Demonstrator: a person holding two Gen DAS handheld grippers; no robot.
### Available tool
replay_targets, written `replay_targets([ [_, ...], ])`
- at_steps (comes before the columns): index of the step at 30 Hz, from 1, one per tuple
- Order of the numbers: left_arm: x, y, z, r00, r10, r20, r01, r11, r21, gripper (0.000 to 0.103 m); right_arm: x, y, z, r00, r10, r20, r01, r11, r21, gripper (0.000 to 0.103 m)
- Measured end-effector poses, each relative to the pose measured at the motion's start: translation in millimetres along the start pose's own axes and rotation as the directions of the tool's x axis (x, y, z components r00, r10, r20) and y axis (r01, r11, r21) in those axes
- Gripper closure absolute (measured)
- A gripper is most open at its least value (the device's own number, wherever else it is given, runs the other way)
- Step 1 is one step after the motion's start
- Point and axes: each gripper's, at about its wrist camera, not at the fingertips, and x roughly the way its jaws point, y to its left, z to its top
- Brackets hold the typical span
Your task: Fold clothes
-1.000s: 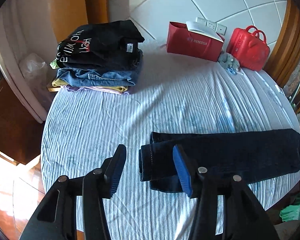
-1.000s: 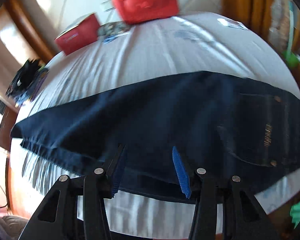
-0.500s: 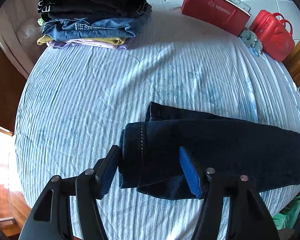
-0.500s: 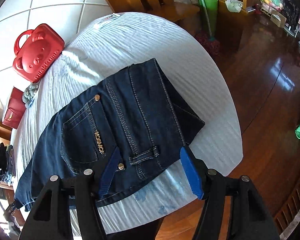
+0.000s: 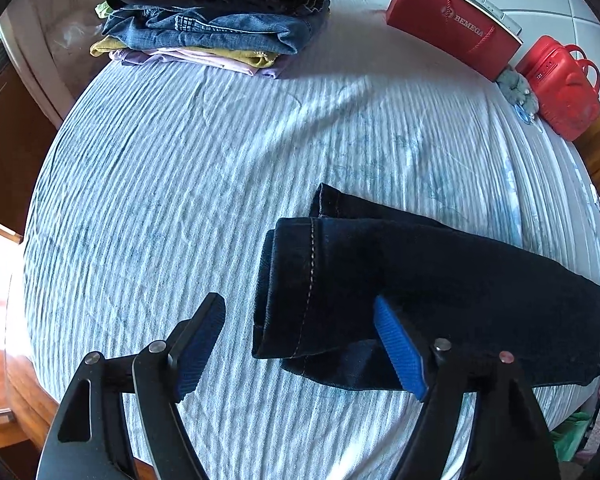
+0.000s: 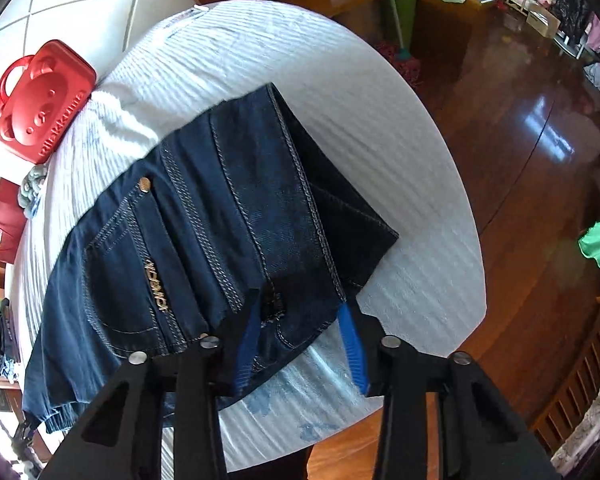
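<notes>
Dark blue jeans (image 5: 440,288) lie folded lengthwise across the striped bed (image 5: 204,184). In the left wrist view my left gripper (image 5: 300,344) is open, its jaws straddling the hem ends of the legs just above the sheet. In the right wrist view the waist and back pocket of the jeans (image 6: 228,216) show. My right gripper (image 6: 300,344) is open around the waistband corner near the bed's edge, its blue pads (image 6: 352,348) on either side of the denim, not clamped.
A stack of folded clothes (image 5: 212,20) sits at the bed's far left. A red paper bag (image 5: 456,28) and a red bear-face case (image 5: 560,84) stand at the headboard; the case also shows in the right wrist view (image 6: 40,100). Wooden floor (image 6: 520,152) surrounds the bed.
My left gripper has moved forward onto the leg hems. My right gripper swung from the mid-leg to the waistband end and closed in on its corner.
</notes>
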Motion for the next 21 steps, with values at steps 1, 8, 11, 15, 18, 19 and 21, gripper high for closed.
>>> replay_targets([
  [1,1,2,0,1.0,-0.021,0.0,0.021,1.0,-0.017,0.025,-1,-1,1,1.0,0.005,0.001,-0.005,1.0,0.003,0.067],
  [8,23,5,6,0.998,-0.052,-0.026,0.049,0.992,-0.116,0.026,-6,-5,4,0.999,0.041,0.012,-0.041,0.999,0.025,0.058],
  [11,23,-2,9,0.999,-0.04,-0.028,0.036,0.992,-0.119,0.084,-6,7,5,1.0,0.005,0.025,-0.004,1.0,-0.021,0.047],
  [15,1,-25,21,0.999,0.017,0.03,-0.016,0.999,-0.043,0.096,-15,31,9,0.998,-0.043,0.052,0.048,0.993,-0.107,0.093],
  [18,-35,-43,46,0.99,-0.001,0.142,-0.001,1.0,0.012,0.096,-39,52,21,0.99,-0.055,0.127,0.079,0.979,-0.187,0.095],
  [19,-50,-51,56,0.982,-0.014,0.187,0.007,0.999,0.036,0.096,-51,54,29,0.986,-0.035,0.162,0.065,0.982,-0.179,0.095],
  [21,-82,-67,73,0.96,-0.039,0.278,0.015,0.996,0.087,0.096,-73,52,44,0.974,0.02,0.227,0.013,0.989,-0.145,0.096],
])
